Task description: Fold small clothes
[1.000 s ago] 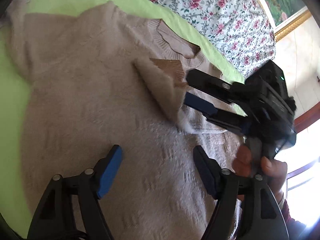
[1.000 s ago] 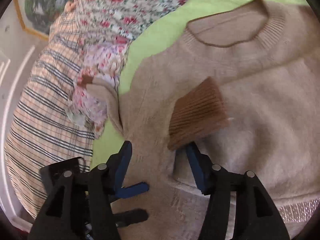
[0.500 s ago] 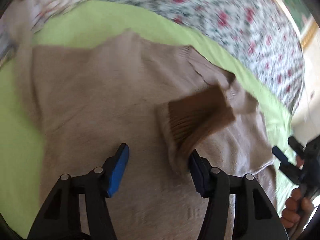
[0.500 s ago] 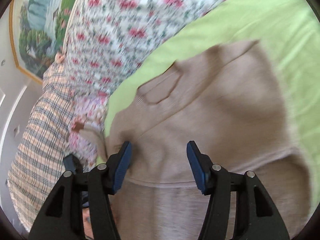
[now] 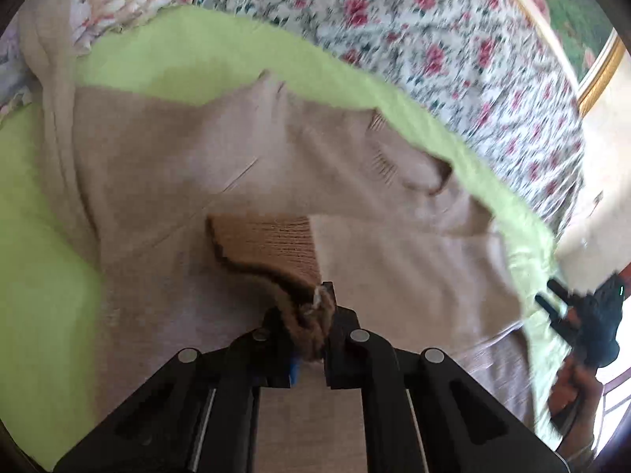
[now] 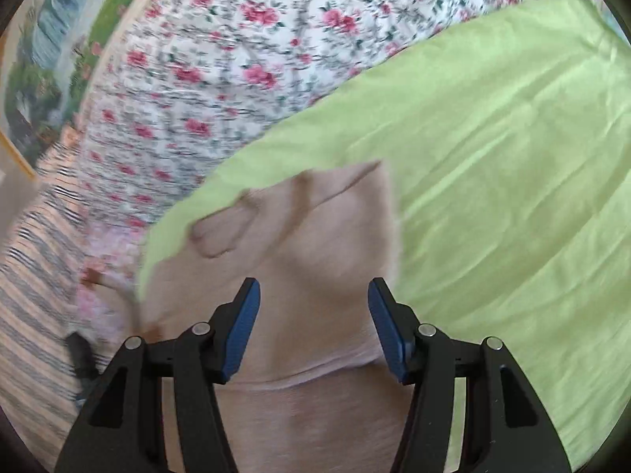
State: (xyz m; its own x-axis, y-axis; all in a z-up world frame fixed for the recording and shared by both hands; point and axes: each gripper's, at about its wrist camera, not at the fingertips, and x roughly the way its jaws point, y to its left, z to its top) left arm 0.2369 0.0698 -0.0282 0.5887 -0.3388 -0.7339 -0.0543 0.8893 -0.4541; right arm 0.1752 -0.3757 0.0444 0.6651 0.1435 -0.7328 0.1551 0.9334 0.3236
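Since the earlier frame, left tongs (image 5: pixel 311 315) clench the brown cuff (image 5: pixel 272 244) laid across the sweater (image 5: pixel 165 165) ahead — right tongs (image 6: pixel 313 327) gape empty above it — folding barely begun.

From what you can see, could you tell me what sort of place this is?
Probably a bedroom: a sweater lies on a green sheet beside a floral quilt, with a framed painting behind.

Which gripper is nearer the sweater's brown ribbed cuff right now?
Left. The left gripper is shut on the brown cuff; the right gripper hangs open over the sweater body, off to the side.
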